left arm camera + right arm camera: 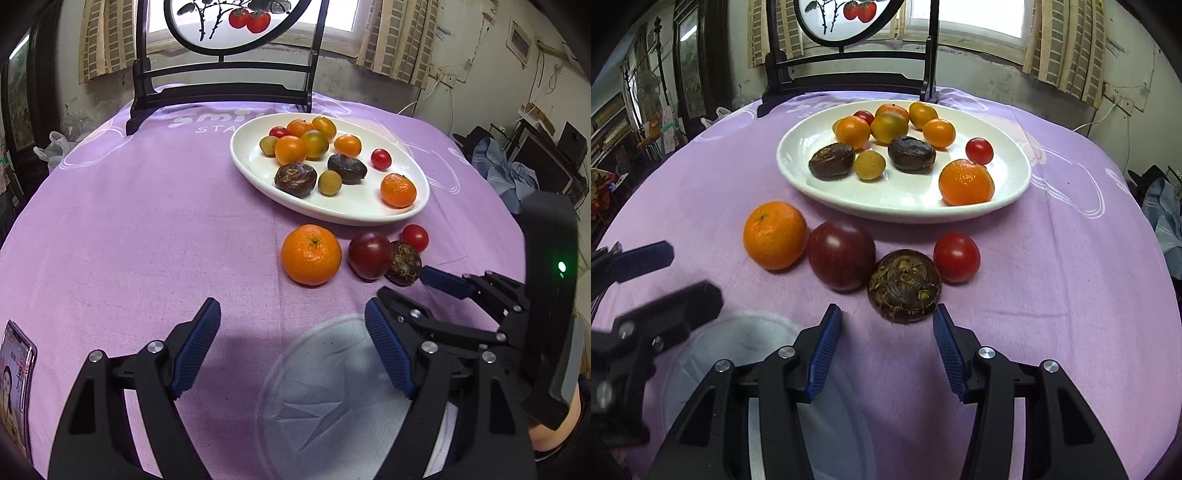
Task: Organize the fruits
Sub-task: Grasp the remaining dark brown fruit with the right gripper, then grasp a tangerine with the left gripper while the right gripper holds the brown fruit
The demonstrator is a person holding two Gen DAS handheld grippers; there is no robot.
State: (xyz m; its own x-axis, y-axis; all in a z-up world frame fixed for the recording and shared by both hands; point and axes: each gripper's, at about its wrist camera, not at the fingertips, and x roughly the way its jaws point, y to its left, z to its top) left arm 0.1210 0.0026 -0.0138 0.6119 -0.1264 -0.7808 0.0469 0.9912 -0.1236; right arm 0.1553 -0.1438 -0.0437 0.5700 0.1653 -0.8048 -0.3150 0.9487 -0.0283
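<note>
A white oval plate on the purple tablecloth holds several small oranges, tomatoes and brown water chestnuts. In front of it on the cloth lie an orange, a dark red tomato, a brown water chestnut and a small red tomato. My left gripper is open and empty, short of the orange. My right gripper is open, its fingertips just short of the water chestnut.
A dark wooden stand with a round painted screen stands at the table's far edge behind the plate. A phone lies at the near left. Clutter and cables are beyond the table at right.
</note>
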